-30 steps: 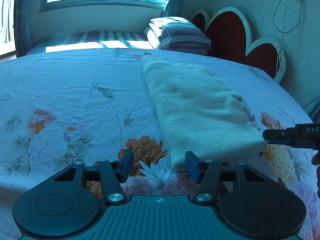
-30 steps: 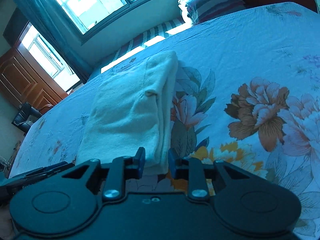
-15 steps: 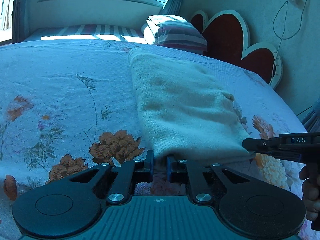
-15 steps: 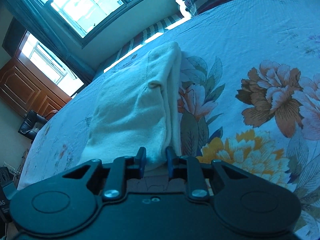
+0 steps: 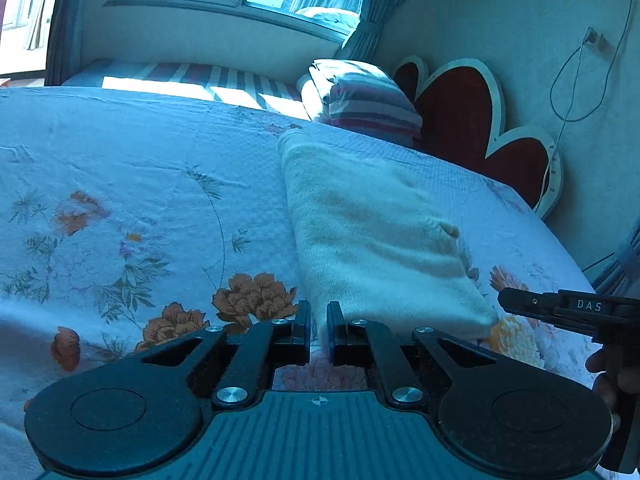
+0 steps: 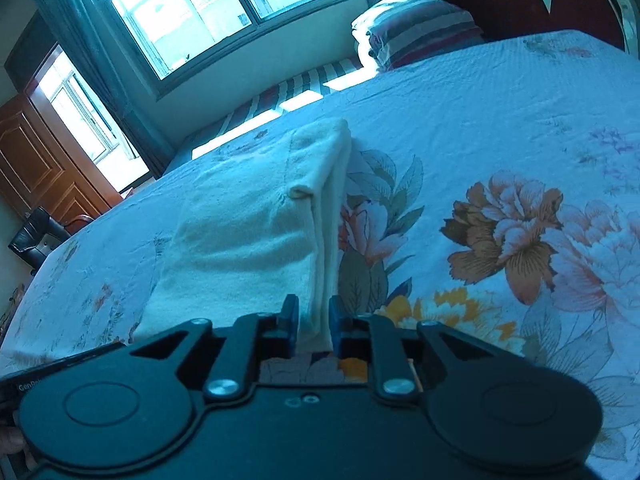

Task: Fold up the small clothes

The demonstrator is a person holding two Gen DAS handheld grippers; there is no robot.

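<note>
Gripping the near hem of the cream garment on the bed, your left gripper and right gripper both hold its corners in narrow jaws. Next, lift evenly and carry the hem toward the striped pillow.

My left gripper was black, with silver screws and round discs; the right gripper bore white "DAS" lettering.
</note>
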